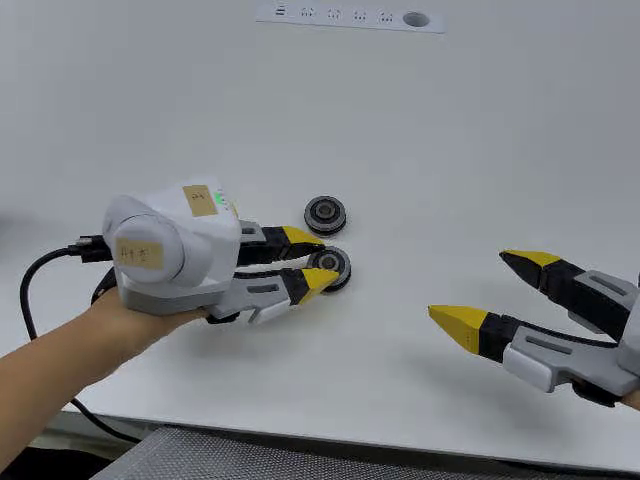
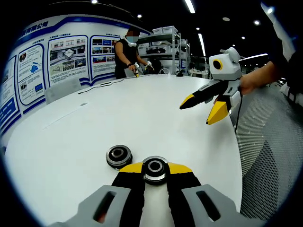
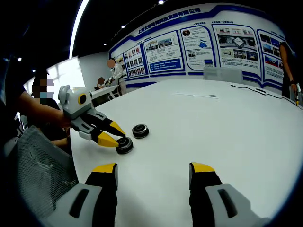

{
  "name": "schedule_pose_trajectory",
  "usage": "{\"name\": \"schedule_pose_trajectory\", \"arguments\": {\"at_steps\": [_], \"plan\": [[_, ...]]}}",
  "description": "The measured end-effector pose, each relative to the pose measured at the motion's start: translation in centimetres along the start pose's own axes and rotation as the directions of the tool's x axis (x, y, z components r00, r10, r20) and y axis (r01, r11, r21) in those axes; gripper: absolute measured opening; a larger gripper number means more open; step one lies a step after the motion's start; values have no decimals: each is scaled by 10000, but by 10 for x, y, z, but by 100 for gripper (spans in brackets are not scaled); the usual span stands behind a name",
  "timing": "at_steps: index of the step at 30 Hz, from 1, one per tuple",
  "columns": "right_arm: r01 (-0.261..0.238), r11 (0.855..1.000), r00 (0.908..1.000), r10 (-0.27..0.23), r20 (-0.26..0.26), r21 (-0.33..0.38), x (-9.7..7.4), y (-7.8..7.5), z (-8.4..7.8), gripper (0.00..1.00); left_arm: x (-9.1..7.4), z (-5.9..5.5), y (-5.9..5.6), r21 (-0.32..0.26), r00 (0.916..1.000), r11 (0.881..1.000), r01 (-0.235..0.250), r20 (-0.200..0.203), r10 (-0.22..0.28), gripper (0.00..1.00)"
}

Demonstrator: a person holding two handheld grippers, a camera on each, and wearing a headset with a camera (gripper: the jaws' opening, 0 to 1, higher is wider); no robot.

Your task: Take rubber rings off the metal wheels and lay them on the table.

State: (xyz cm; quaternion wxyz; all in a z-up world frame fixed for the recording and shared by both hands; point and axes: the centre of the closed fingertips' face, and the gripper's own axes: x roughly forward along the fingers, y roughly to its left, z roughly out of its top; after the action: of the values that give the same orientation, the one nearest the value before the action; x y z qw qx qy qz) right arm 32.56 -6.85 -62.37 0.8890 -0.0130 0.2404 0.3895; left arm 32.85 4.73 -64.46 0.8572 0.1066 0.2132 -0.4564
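Gripping: left gripper (image 1: 312, 259), jaws pinched onto the sides of the near wheel (image 1: 331, 266), which lies flat on the table (image 1: 450, 150).
Second wheel (image 1: 325, 214): just beyond the near wheel, not touching it, black outer ring on.
Right gripper (image 1: 470, 285): well right of the near wheel, jaws spread wide, empty.

The white table (image 1: 420, 130) is lying wide and bare between the two grippers, so a gripper could be passing there easily. The right gripper (image 1: 466, 284) is hanging with its jaws wide apart, well away from everything. Two wheels are standing in the way on the left. The near wheel (image 1: 334, 268) is sitting pinched in the left gripper (image 1: 326, 257). The far wheel (image 1: 325, 214) is sitting just beside it, with a small gap showing between them. A black cable (image 1: 30, 290) is trailing off the table's near left edge.
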Motion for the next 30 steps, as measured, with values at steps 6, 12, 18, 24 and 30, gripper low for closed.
{"name": "schedule_pose_trajectory", "arguments": {"at_steps": [6,12,18,24,30], "plan": [[-40,10000,10000,40,32,32,1,1,1,62,1,-2,0,-30,10000,10000,46,-83,-46,17],[-104,9999,9999,104,-13,65,1,3,-1,62,1,-1,-1,-218,10000,9998,35,-54,-36,16],[-368,9993,9993,368,-24,65,7,11,3,60,0,-2,-3,-148,9998,9998,156,-127,-158,14],[-1074,9933,9940,1063,262,429,22,30,19,60,0,-3,-2,-51,9995,9997,224,-216,-225,14],[-1818,9738,9833,1783,371,1369,40,50,25,60,1,-4,-2,350,9981,9987,362,-508,-343,13]]}}
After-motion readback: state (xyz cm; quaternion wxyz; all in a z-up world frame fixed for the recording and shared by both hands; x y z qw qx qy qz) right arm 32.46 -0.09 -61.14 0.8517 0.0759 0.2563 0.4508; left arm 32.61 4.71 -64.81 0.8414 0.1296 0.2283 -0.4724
